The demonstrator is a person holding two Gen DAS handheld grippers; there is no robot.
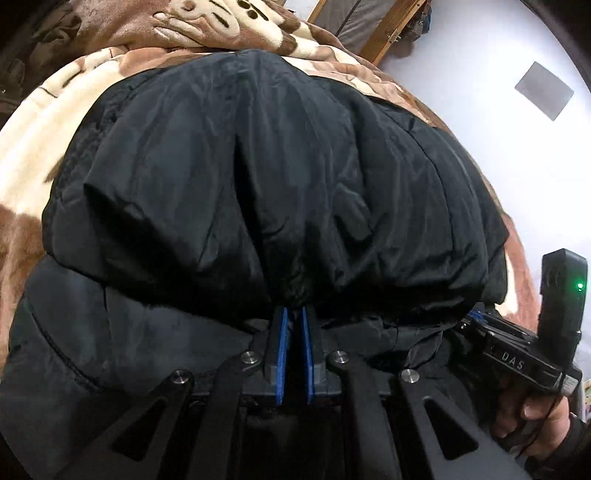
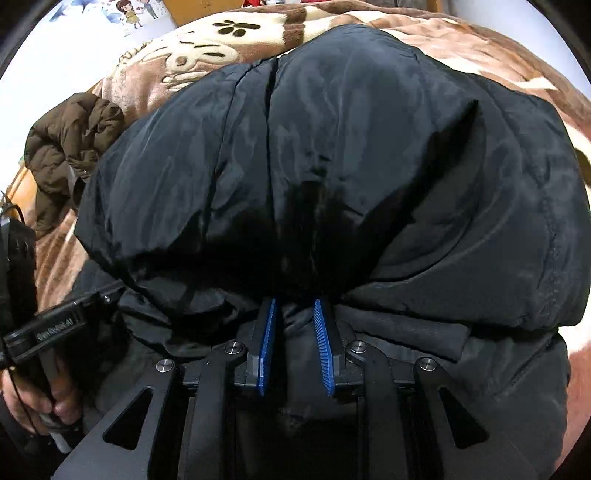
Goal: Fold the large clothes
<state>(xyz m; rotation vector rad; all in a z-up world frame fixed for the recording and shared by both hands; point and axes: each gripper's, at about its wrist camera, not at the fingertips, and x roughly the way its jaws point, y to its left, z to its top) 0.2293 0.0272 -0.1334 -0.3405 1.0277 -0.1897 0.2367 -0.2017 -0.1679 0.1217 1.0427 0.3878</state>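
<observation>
A large black padded jacket (image 1: pixel 277 177) lies on a brown and cream blanket (image 1: pixel 33 147); it also fills the right wrist view (image 2: pixel 351 147). My left gripper (image 1: pixel 294 314) is shut on a bunched fold of the jacket, its blue pads close together with the tips buried in fabric. My right gripper (image 2: pixel 295 304) is shut on another bunched edge of the jacket, cloth pinched between its blue pads. The raised fold hangs over the jacket's lower layer. The right gripper's body (image 1: pixel 524 354) shows at the right of the left wrist view.
A brown puffy garment (image 2: pixel 70 147) lies on the blanket (image 2: pixel 498 44) to the left. A wooden bed frame (image 1: pixel 391 33) and a pale floor (image 1: pixel 480 92) lie beyond the bed. The left gripper's handle (image 2: pixel 48 332) shows at the lower left.
</observation>
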